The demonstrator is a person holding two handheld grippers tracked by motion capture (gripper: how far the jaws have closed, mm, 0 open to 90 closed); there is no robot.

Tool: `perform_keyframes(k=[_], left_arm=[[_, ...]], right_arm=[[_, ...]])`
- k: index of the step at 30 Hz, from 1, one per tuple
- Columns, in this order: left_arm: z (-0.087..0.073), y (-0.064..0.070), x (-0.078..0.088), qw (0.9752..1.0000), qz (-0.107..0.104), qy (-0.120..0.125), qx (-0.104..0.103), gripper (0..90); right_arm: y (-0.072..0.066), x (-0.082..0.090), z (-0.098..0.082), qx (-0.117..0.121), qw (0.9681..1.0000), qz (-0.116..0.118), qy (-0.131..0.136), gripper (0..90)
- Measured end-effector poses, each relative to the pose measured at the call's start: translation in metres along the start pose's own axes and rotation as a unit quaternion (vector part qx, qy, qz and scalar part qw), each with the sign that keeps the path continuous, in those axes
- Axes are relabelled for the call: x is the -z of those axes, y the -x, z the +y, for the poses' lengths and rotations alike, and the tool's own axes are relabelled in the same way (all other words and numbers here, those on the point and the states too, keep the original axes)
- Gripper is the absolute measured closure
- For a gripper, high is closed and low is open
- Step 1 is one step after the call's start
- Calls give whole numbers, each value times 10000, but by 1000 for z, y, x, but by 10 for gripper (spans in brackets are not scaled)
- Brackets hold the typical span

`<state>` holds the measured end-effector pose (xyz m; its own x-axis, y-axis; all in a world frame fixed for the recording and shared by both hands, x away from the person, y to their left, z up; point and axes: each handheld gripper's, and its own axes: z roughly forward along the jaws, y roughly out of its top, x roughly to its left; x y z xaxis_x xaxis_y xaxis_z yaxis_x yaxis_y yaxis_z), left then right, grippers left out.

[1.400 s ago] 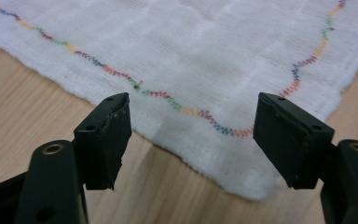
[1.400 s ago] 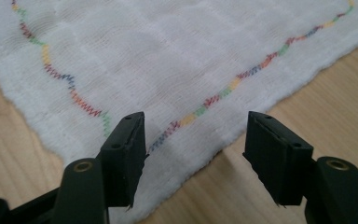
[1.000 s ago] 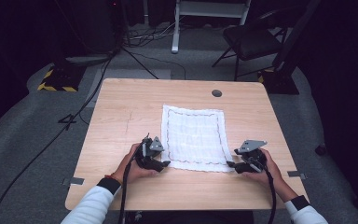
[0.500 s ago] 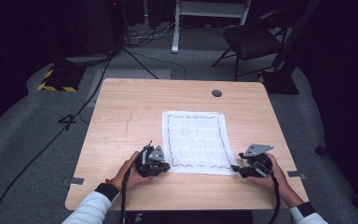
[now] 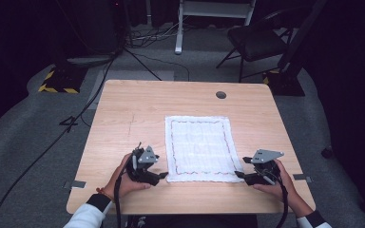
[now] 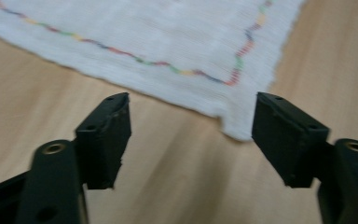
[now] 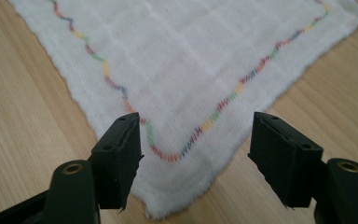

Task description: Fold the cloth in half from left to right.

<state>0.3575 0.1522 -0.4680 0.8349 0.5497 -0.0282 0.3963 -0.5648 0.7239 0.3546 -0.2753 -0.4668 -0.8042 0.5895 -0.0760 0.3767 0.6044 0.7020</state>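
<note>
The cloth (image 5: 199, 148) lies flat on the table (image 5: 133, 114), right of centre and toward the near edge, its long axis running from 6 to 12 o'clock as the high view sees it. Each gripper sits at one near corner. The left gripper (image 5: 158, 176) is just off the near-left corner, its jaws wide with nothing between them; they have just been opening. In the left gripper view the corner (image 6: 237, 128) lies at about 1 o'clock from the gap, just ahead of the right-hand jaw and clear of both pads. The right gripper (image 5: 238, 174) is at the near-right corner, jaws also wide and just opened a little further. In the right gripper view that corner (image 7: 168, 203) points toward 6 o'clock and lies between the jaws, under them, with neither pad pressing it.

The right hand looks the nearer to a grasp: its corner is already framed. The left would likely need to slide toward 1 o'clock before closing. Both corners lie flat on the wood, so a pinch may need a low, scooping approach.
</note>
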Motion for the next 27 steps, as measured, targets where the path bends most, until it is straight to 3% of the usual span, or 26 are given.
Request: perform_keyframes(k=[6, 10, 12, 18, 20, 24, 27], left_arm=[[14, -33, -5, 9987, 89, 244, 437, 216], [26, -48, -15, 9981, 454, 180, 376, 216], [35, -60, -24, 9974, 576, 178, 395, 218], [50, -81, -39, 9953, 828, 191, 469, 223], [54, -88, -46, 9954, 777, 171, 533, 227], [63, -101, -63, 9945, 879, 57, 562, 227], [68, -110, -76, 9932, 897, 49, 742, 226]], right_arm=[[-14, -12, 25, 336, 9992, 120, 163, 359], [-26, -27, 45, 504, 9978, 342, 271, 384], [-37, -41, 60, 660, 9961, 493, 322, 390], [-54, -64, 80, 817, 9933, 734, 371, 407], [-63, -76, 90, 953, 9912, 840, 377, 418], [-74, -88, 97, 1091, 9890, 939, 340, 420], [-88, -100, 104, 1273, 9855, 1075, 306, 428]])
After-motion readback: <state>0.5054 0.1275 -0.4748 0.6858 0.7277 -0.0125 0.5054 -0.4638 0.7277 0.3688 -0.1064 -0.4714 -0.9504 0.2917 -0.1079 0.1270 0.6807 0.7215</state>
